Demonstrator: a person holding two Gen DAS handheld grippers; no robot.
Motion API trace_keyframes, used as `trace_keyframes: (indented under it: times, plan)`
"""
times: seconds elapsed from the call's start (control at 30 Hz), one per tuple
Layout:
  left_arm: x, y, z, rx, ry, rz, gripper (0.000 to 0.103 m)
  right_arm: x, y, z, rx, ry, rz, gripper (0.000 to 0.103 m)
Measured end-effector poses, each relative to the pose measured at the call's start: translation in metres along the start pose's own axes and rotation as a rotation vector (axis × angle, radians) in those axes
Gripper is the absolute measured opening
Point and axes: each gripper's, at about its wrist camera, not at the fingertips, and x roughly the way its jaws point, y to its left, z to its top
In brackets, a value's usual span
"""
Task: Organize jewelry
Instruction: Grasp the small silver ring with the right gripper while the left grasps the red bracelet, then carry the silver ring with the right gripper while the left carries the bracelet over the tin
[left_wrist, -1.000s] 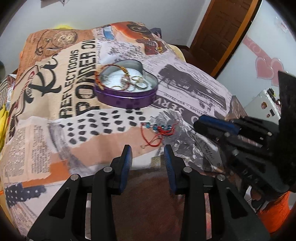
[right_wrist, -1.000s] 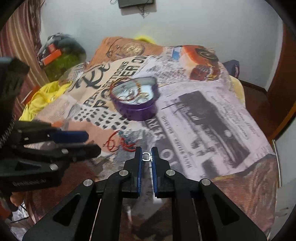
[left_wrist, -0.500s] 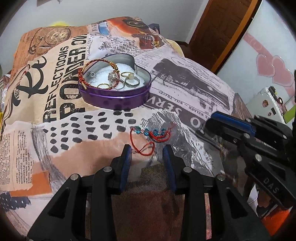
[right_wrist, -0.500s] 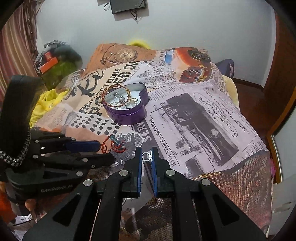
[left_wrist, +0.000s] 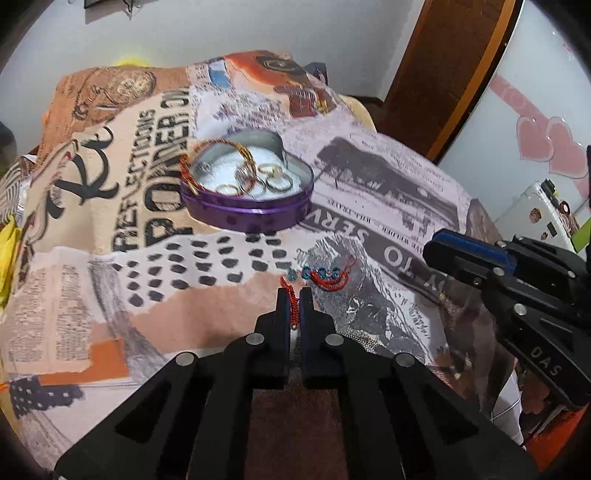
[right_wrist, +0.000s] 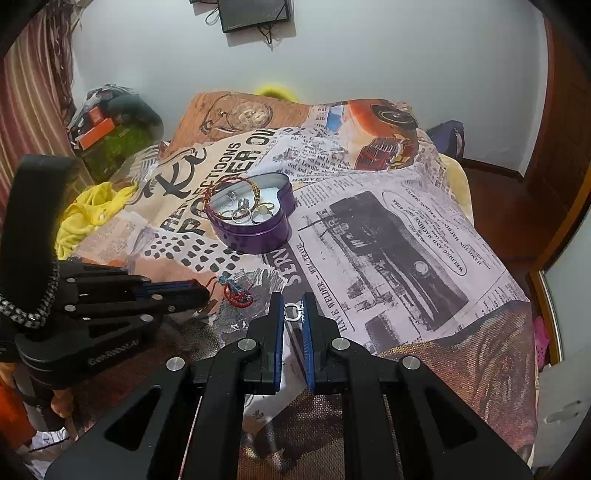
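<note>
A purple heart-shaped tin (left_wrist: 247, 214) sits on the printed bedspread and holds several rings and a red-and-gold bangle (left_wrist: 218, 162). It also shows in the right wrist view (right_wrist: 255, 232). My left gripper (left_wrist: 294, 297) is shut on the red thread of a bracelet with blue beads (left_wrist: 325, 276), which lies on the cloth in front of the tin. The left gripper also shows in the right wrist view (right_wrist: 199, 291), next to the bracelet (right_wrist: 234, 290). My right gripper (right_wrist: 292, 312) is shut on a small silver ring (right_wrist: 291, 311), held above the cloth right of the bracelet.
The newspaper-print bedspread (right_wrist: 388, 236) covers the bed. A yellow cloth (right_wrist: 85, 214) and a pile of bags (right_wrist: 110, 122) lie at the left. A wooden door (left_wrist: 443, 74) and a wall with pink hearts (left_wrist: 546, 144) stand to the right.
My left gripper has moved forward and closed on the bracelet's red thread. My right gripper has lifted a little and still holds the silver ring.
</note>
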Motion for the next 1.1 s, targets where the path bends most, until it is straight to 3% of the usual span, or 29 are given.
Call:
trace_keyframes:
  times: [0.5, 1.1]
  plan:
    - [-0.090, 0.004, 0.028, 0.006, -0.226, 0.020, 0.003, -0.016, 0.009, 0.012, -0.015, -0.043, -0.009, 0.008]
    - [-0.108, 0.012, 0.056, 0.033, -0.307, 0.032, 0.003, -0.024, 0.019, 0.049, -0.033, -0.142, -0.001, 0.008]
